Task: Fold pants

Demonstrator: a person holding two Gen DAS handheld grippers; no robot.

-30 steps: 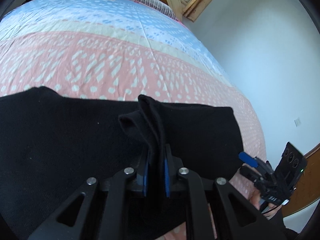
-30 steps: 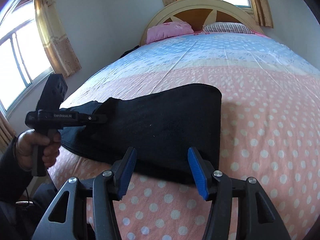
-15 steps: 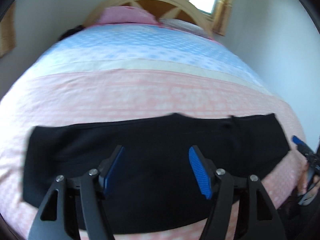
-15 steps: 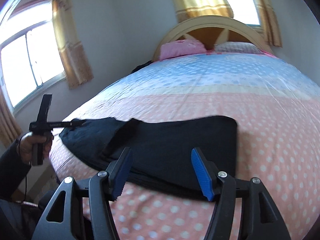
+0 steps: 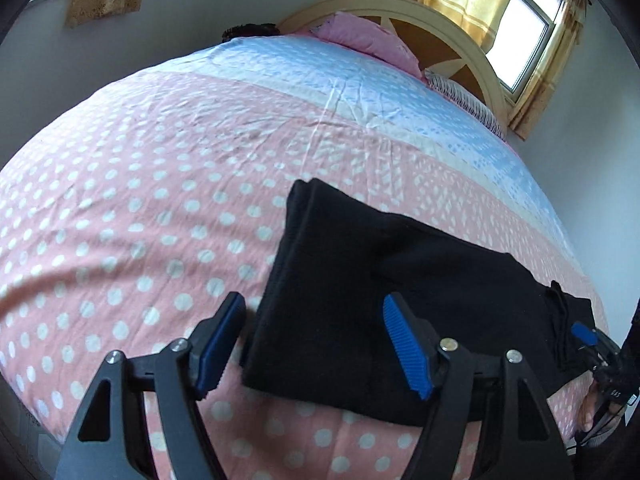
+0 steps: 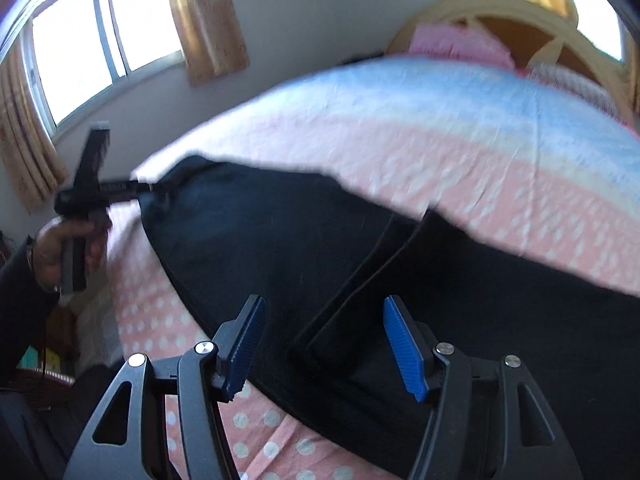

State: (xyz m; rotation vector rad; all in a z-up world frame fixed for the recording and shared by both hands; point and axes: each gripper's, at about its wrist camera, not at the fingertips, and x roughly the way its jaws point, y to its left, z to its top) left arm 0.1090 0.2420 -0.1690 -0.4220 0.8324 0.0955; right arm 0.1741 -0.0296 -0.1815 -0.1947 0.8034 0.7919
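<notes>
left gripper [image 5: 312,344] spread wide, empty, over the pants' [image 5: 380,276] left folded edge | right gripper [image 6: 322,344] gaping, empty, above right hem | pants flat on near bedspread [image 5: 140,184], ready for next fold

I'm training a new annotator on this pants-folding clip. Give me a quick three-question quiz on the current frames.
1. True or false: the left gripper is open with nothing between its fingers.
2. Multiple choice: the black pants lie on A) a wooden floor, B) a pink polka-dot bedspread, C) a chair.
3. Fill in: the right gripper hovers over the pants with its fingers ____.

Key: 1 true; 2 B; 3 open.
</notes>
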